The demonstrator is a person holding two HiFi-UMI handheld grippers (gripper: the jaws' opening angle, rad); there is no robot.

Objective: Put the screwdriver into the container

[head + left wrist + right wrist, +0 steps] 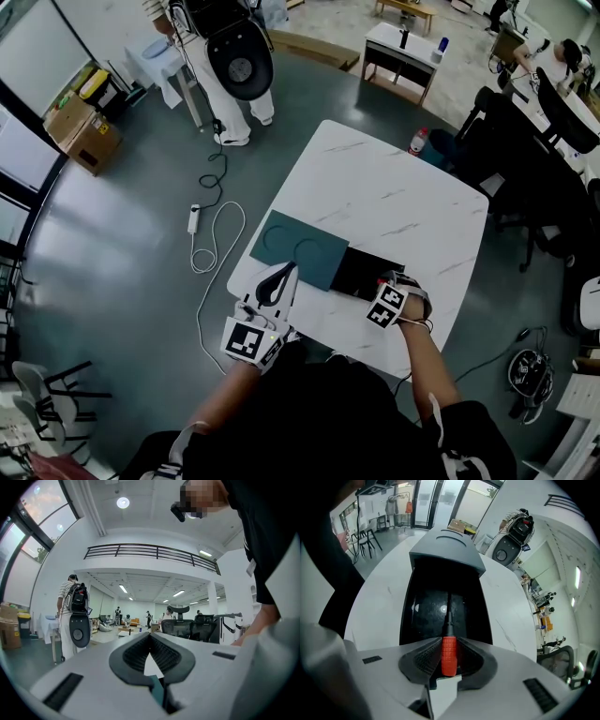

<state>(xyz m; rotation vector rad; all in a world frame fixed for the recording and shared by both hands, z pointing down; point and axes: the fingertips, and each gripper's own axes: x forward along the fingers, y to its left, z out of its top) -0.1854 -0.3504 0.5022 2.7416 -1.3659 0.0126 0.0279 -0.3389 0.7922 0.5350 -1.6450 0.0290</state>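
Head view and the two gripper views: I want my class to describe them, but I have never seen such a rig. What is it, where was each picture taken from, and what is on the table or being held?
There is no robot here. A person holds a hand tool with a two-jaw claw in each hand. The head view comes from a camera on the person's head, looking down at a white table. Each gripper view comes from a camera riding on that tool, looking along its jaws. On the table lie a teal board and a black container. The right claw grips a red-handled screwdriver, tip down over the container. The left claw is closed, with nothing seen between its tips, at the board's near edge.
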